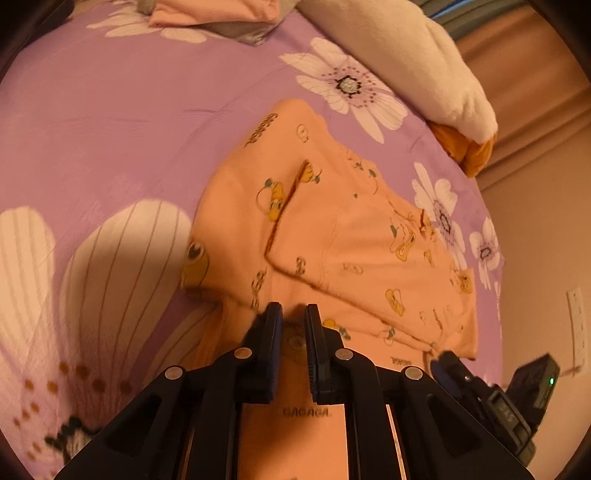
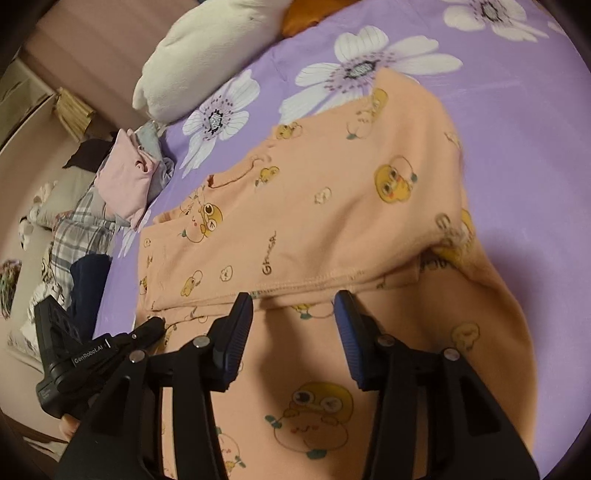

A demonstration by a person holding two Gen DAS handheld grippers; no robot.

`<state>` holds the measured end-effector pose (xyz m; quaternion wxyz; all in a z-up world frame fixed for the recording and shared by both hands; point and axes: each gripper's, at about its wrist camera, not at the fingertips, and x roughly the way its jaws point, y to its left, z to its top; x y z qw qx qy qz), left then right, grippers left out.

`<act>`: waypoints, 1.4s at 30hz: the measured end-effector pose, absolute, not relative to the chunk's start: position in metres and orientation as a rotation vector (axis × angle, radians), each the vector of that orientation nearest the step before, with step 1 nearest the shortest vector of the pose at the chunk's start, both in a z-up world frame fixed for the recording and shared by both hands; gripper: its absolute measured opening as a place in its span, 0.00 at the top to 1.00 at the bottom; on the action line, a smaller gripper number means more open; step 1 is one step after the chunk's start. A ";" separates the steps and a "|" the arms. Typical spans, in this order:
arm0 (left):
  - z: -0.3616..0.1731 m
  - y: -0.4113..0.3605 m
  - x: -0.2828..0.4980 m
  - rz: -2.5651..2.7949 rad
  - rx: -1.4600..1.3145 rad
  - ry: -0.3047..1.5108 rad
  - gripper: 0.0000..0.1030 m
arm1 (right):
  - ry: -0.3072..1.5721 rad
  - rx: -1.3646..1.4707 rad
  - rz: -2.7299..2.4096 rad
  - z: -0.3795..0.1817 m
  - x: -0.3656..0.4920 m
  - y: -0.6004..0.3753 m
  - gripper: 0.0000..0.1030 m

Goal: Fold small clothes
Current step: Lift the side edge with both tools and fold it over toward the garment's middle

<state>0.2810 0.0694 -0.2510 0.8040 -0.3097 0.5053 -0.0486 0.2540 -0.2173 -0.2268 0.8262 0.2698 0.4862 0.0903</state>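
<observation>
An orange garment (image 1: 351,240) printed with yellow cartoon ducks lies on the purple flowered bedsheet (image 1: 110,110), one part folded over itself. My left gripper (image 1: 291,310) sits at its near edge, jaws almost together with a bit of the fabric between them. In the right wrist view the same garment (image 2: 314,221) shows a stitched hem across the middle. My right gripper (image 2: 293,299) hovers just before that hem, jaws apart with nothing pinched. The left gripper (image 2: 157,323) shows at the garment's left edge, and the right gripper (image 1: 439,360) at its lower right corner.
A white pillow (image 1: 424,62) and an orange cushion (image 1: 469,147) lie along the bed's far side. A heap of other clothes (image 2: 125,177) sits by the bed's edge. A folded pink item (image 1: 214,11) rests at the top.
</observation>
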 end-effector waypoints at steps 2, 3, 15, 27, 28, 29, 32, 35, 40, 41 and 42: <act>-0.241 0.063 0.273 -0.094 -0.599 1.130 0.89 | 1.058 0.685 0.192 -0.218 0.238 -0.227 0.52; -0.233 0.059 0.266 -0.103 -0.551 1.151 0.88 | 1.044 0.714 0.235 -0.207 0.227 -0.229 0.49; -0.198 0.132 0.141 -0.285 -0.889 0.901 0.02 | 1.011 0.860 0.196 -0.194 0.082 -0.338 0.13; -0.258 0.128 0.091 -0.482 -1.035 1.069 0.15 | 1.146 1.013 0.285 -0.225 0.045 -0.320 0.13; -0.259 0.118 0.095 -0.513 -1.017 1.102 0.15 | 1.152 1.010 0.292 -0.227 0.044 -0.315 0.13; -0.257 0.111 0.097 -0.519 -0.985 1.119 0.15 | 1.158 1.007 0.306 -0.227 0.046 -0.309 0.13; -0.253 0.095 0.094 -0.604 -0.958 1.148 0.15 | 1.188 0.967 0.379 -0.227 0.047 -0.286 0.15; -0.260 0.091 0.087 -0.642 -0.990 1.164 0.20 | 1.174 0.957 0.378 -0.228 0.040 -0.284 0.20; -0.268 0.091 0.086 -0.578 -1.014 1.194 0.47 | 1.176 0.987 0.344 -0.238 0.036 -0.293 0.54; -0.273 0.094 0.084 -0.543 -1.024 1.223 0.56 | 1.179 0.986 0.333 -0.240 0.034 -0.296 0.59; -0.278 0.098 0.082 -0.500 -1.047 1.246 0.68 | 1.187 0.982 0.316 -0.243 0.032 -0.298 0.71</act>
